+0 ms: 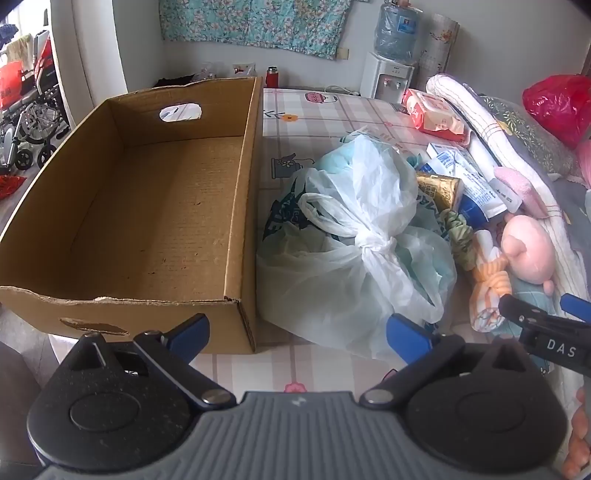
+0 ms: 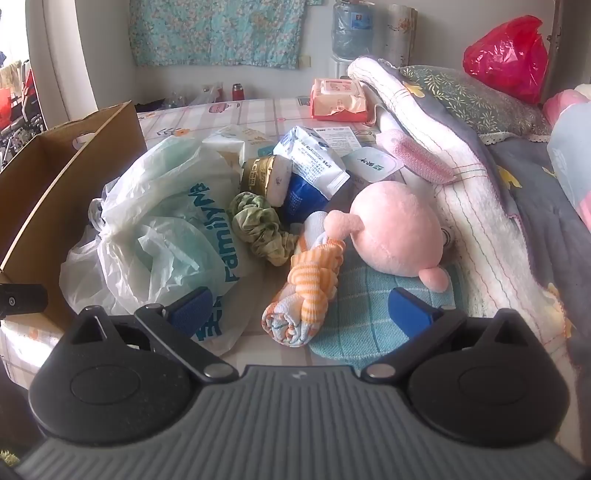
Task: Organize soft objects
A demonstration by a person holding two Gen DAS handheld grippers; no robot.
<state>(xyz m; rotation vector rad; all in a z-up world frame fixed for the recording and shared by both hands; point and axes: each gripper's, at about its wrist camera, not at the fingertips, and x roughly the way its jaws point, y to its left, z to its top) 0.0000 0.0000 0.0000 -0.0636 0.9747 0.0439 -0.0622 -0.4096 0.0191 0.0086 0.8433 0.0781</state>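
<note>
Both claws, left gripper [image 1: 297, 334] and right gripper [image 2: 301, 314], gape empty; the knotted white plastic bag [image 1: 354, 236] lies just right of the open brown cardboard box [image 1: 147, 221], the pink plush toy [image 2: 395, 236] farther right.

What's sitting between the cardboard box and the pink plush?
In the right wrist view: the knotted plastic bag, then the green scrunchie and the rolled striped cloth.

Pretty sure I'm working in someone's bedroom at home: a bed with a checked cartoon sheet [image 1: 314, 110], folded quilts [image 2: 461, 155], a floral cloth [image 1: 255, 22] on the wall, a water dispenser [image 1: 388, 79] in the corner, a wheelchair [image 1: 33, 122] by the doorway.
</note>
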